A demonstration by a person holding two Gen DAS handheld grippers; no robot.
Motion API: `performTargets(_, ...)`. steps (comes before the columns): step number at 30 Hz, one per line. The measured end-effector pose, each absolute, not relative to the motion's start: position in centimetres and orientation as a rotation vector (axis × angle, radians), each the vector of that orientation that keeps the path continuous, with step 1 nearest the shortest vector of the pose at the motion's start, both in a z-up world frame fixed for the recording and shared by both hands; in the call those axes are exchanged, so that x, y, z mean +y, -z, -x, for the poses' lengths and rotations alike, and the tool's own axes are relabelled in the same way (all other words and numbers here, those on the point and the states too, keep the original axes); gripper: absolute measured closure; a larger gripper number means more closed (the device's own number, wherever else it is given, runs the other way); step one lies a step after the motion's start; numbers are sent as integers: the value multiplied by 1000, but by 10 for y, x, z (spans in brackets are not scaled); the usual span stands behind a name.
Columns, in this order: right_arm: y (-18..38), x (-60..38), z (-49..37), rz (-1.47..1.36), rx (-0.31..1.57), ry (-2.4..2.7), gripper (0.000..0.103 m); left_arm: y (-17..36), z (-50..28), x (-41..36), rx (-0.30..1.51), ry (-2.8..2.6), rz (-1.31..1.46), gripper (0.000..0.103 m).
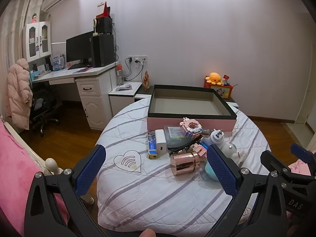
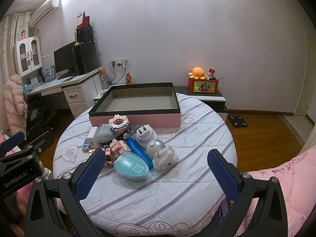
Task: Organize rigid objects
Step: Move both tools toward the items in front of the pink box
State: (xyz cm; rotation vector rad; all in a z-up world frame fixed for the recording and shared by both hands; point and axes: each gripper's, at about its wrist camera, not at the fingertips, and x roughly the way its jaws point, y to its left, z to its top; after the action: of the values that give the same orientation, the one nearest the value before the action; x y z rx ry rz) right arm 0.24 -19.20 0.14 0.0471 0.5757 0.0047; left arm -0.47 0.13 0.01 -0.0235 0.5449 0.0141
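- My left gripper (image 1: 156,169) is spread wide, holding nothing, above the quilt (image 1: 138,197).
- The clutter sits between my grippers: lighter (image 1: 152,147), charger (image 1: 160,141), copper can (image 1: 185,163), teal case (image 2: 132,166), white toy (image 2: 165,155).
- The box (image 2: 136,116) lies behind the clutter, nothing inside.
- My right gripper (image 2: 156,174) is spread too, holding nothing.

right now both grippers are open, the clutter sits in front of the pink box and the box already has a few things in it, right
Not quite: the pink box is empty. The right wrist view looks into it and shows only its bare grey floor. The rest holds: the left gripper and right gripper are both open, and the clutter, such as the rose-gold canister and the teal oval case, lies in front of the box.
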Motion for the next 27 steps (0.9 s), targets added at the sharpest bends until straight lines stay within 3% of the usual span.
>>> performTargets(19,38,-208,-40,-36,658,-32,0,55,-49,20,659,-11,55,0)
performTargets(27,55,-212,-63,-38,695,-43,0,62,-68,18,627,-13,14,0)
